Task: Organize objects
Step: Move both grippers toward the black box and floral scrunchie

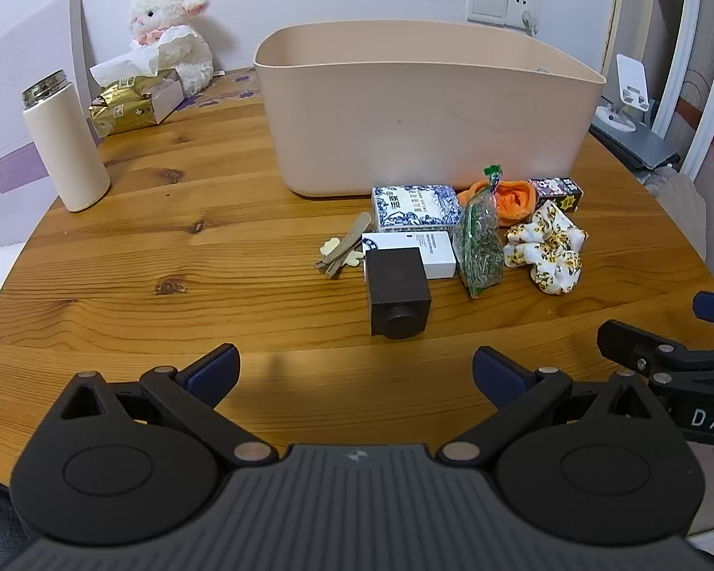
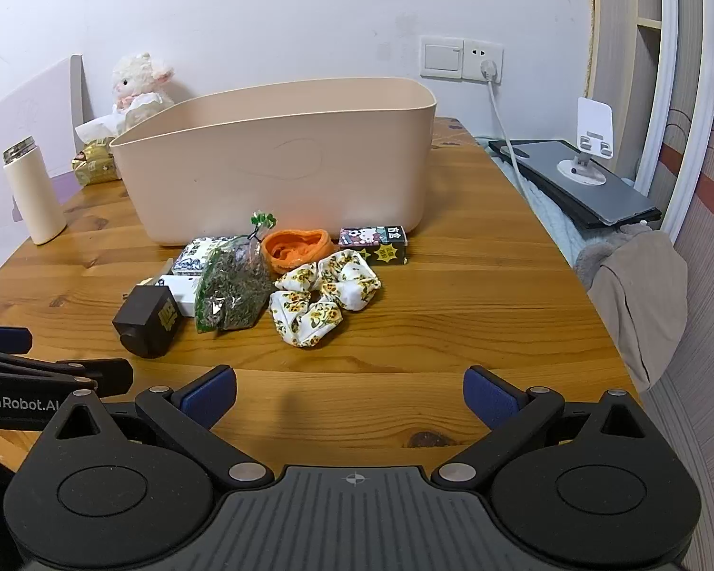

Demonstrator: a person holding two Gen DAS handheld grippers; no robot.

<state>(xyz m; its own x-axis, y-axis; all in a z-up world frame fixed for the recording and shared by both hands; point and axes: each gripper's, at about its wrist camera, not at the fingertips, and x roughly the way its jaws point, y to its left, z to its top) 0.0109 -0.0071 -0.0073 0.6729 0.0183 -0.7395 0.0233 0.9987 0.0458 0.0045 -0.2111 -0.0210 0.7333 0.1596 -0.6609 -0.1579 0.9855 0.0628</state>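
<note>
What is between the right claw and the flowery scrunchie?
Nothing but bare wooden table. In the right wrist view, the open right claw hangs in front of the flowery scrunchie, and only bare wood shows between them.

"GenRobot.AI" runs along the left gripper [image 2: 47, 380] at nine o'clock in the right wrist view; "DAS" marks the right gripper [image 1: 680, 347] at three o'clock in the left.

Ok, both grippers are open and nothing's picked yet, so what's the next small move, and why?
Probably ease the left gripper forward onto the dark cube-shaped box. It lies nearest that gripper, at the front of the pile, with bare table around its near side. The beige bin behind the pile looks ready to take it. The right gripper is open too, and faces the floral scrunchie.
</note>
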